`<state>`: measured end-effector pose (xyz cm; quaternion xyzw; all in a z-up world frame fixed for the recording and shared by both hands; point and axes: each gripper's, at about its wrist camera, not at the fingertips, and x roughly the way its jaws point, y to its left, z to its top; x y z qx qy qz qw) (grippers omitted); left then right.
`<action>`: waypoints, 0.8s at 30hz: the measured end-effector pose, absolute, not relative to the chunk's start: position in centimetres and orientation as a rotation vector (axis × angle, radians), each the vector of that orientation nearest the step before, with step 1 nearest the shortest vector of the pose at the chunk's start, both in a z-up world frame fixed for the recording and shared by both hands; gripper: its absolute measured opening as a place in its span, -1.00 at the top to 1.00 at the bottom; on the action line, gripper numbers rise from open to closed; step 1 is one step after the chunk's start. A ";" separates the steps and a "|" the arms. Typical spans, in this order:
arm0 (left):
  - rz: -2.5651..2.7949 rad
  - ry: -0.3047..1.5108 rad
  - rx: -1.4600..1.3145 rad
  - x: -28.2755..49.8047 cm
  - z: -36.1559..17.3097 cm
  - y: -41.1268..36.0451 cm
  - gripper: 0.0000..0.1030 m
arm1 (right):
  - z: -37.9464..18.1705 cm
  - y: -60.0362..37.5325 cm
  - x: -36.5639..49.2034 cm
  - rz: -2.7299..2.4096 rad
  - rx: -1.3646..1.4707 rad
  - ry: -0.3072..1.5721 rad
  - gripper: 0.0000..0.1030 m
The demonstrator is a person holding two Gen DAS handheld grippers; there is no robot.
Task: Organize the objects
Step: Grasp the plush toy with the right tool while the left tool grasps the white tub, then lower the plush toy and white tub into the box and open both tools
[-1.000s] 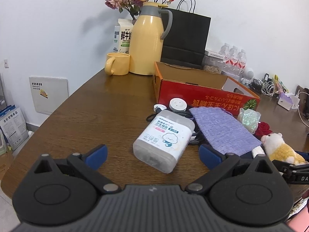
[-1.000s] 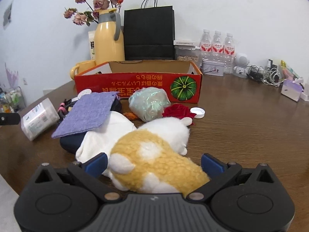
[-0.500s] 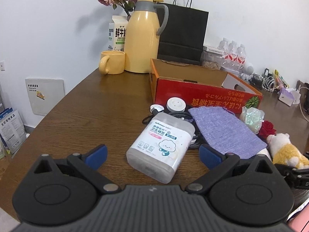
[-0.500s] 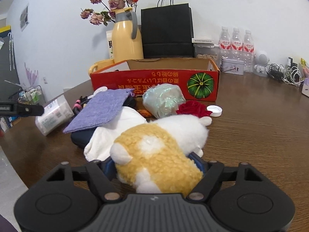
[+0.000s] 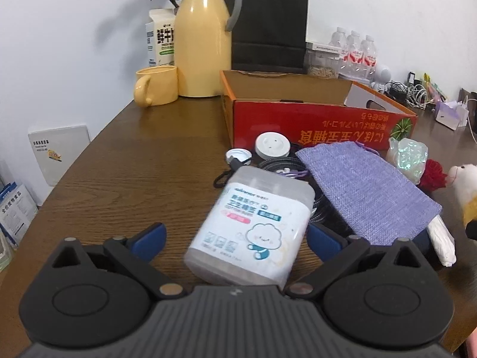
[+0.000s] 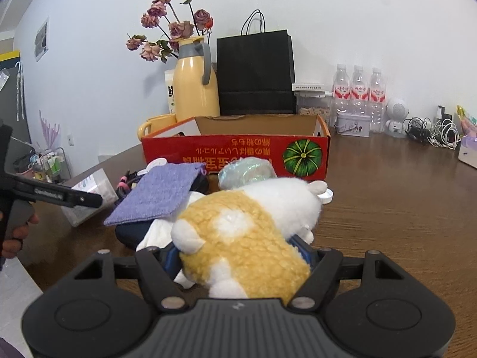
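Note:
A clear cotton-swab box [image 5: 253, 226] with a white label lies on the brown table between the blue pads of my left gripper [image 5: 235, 235]. Its jaws are closing; the left pad still stands clear of the box. The left gripper's finger [image 6: 68, 197] also shows in the right wrist view, in front of that box [image 6: 95, 183]. My right gripper [image 6: 237, 252] is shut on a yellow and white plush toy [image 6: 247, 238], lifted slightly over the pile. A red open carton [image 5: 313, 122] stands behind. A purple pouch [image 5: 363, 191] lies to the right of the swab box.
Black cables, a white round puck [image 5: 272, 144], an iridescent bundle [image 5: 408, 155] and a red rose [image 5: 433, 174] lie before the carton. A yellow thermos [image 5: 202, 47], mug [image 5: 155, 89], black bag [image 5: 268, 26] and water bottles [image 6: 357, 95] line the wall. The table edge curves away at left.
The left gripper moved forward so the swab box now sits between its jaws. The right gripper's jaws closed on the plush toy and raised it a little.

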<state>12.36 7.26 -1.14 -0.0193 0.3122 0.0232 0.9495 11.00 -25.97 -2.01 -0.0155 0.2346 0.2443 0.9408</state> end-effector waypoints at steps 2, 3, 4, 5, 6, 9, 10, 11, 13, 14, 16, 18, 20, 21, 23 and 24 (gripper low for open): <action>0.027 0.634 -0.054 12.4 -1.4 7.1 -0.57 | -2.0 -25.9 11.1 0.499 -0.037 0.476 -0.37; 0.026 0.640 -0.054 12.5 -1.5 7.1 -0.50 | -2.0 -25.8 11.1 0.501 -0.038 0.476 -0.37; 0.030 0.635 -0.054 12.4 -1.5 7.0 -0.47 | -1.9 -25.8 11.1 0.504 -0.039 0.473 -0.37; 0.028 0.628 -0.059 12.2 -1.5 7.0 -0.42 | -1.8 -25.7 11.1 0.508 -0.041 0.469 -0.37; 0.026 0.616 -0.070 12.0 -1.5 7.0 -0.38 | -1.8 -25.6 11.1 0.510 -0.044 0.465 -0.37; 0.049 0.588 -0.078 11.4 -1.0 7.1 -0.29 | -1.6 -25.4 11.2 0.514 -0.049 0.455 -0.37; 0.054 0.580 -0.078 11.3 -0.9 7.2 -0.29 | -1.6 -25.4 11.3 0.515 -0.050 0.453 -0.37; 0.056 0.568 -0.080 11.1 -0.7 7.2 -0.28 | -1.5 -25.3 11.3 0.516 -0.051 0.451 -0.37; 0.057 0.556 -0.080 11.0 -0.3 7.3 -0.27 | -1.4 -25.2 11.4 0.517 -0.052 0.446 -0.37; 0.059 0.546 -0.079 10.9 -0.1 7.3 -0.27 | -1.3 -25.2 11.4 0.518 -0.051 0.443 -0.37; 0.059 0.525 -0.072 10.7 0.3 7.2 -0.27 | -1.2 -25.2 11.5 0.518 -0.052 0.435 -0.37; 0.065 0.508 -0.072 10.5 0.7 7.1 -0.27 | -1.0 -25.2 11.6 0.518 -0.054 0.429 -0.37; 0.067 0.486 -0.066 10.3 1.3 7.0 -0.27 | -0.6 -25.2 11.7 0.519 -0.059 0.419 -0.37; 0.065 0.470 -0.061 10.2 1.7 6.9 -0.27 | -0.4 -25.1 11.8 0.521 -0.063 0.412 -0.37; 0.060 0.439 -0.050 10.3 2.8 6.6 -0.27 | 0.2 -25.0 12.1 0.523 -0.071 0.392 -0.37; 0.058 0.422 -0.044 10.4 3.3 6.5 -0.27 | 0.5 -24.9 12.3 0.524 -0.074 0.382 -0.37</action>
